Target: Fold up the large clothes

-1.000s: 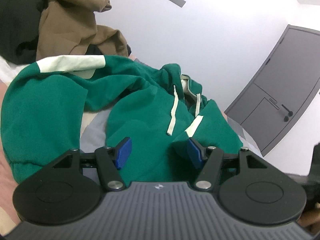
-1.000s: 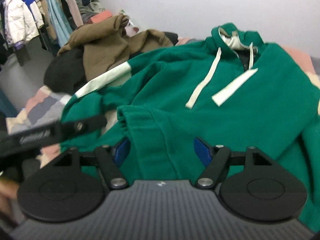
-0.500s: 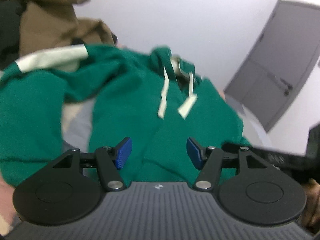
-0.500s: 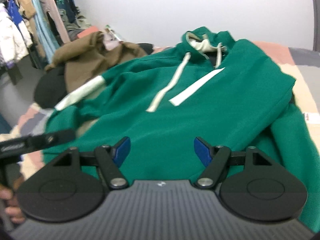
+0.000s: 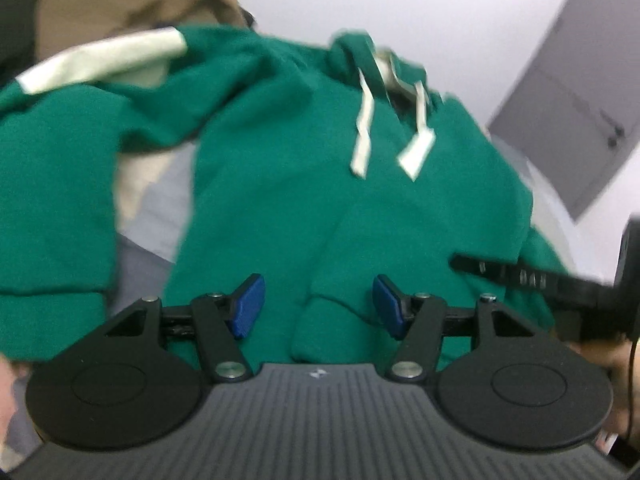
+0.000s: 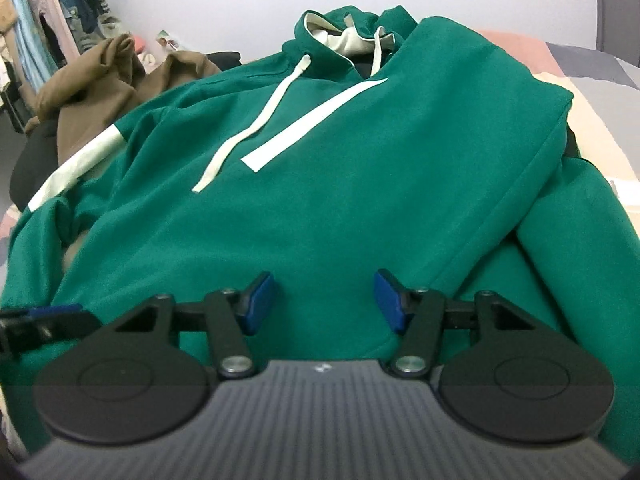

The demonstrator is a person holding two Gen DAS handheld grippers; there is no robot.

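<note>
Bed (image 6: 596, 80) with patchwork cover holds everything. Left gripper (image 5: 316, 306) spread over the near hem of green hoodie (image 6: 340, 184), nothing pinched. Right gripper (image 6: 324, 300) has just been closing, hem fabric between the jaws, pads apart, not pinching. Brown garment (image 6: 92, 80) far left.

Left tongs (image 5: 316, 306) gape over the green hoodie's (image 5: 280, 168) hem; right tongs (image 5: 520, 278) alongside.

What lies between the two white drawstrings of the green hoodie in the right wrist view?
In the right wrist view, only smooth fabric of the green hoodie lies between the two white drawstrings; nothing else rests there.
</note>
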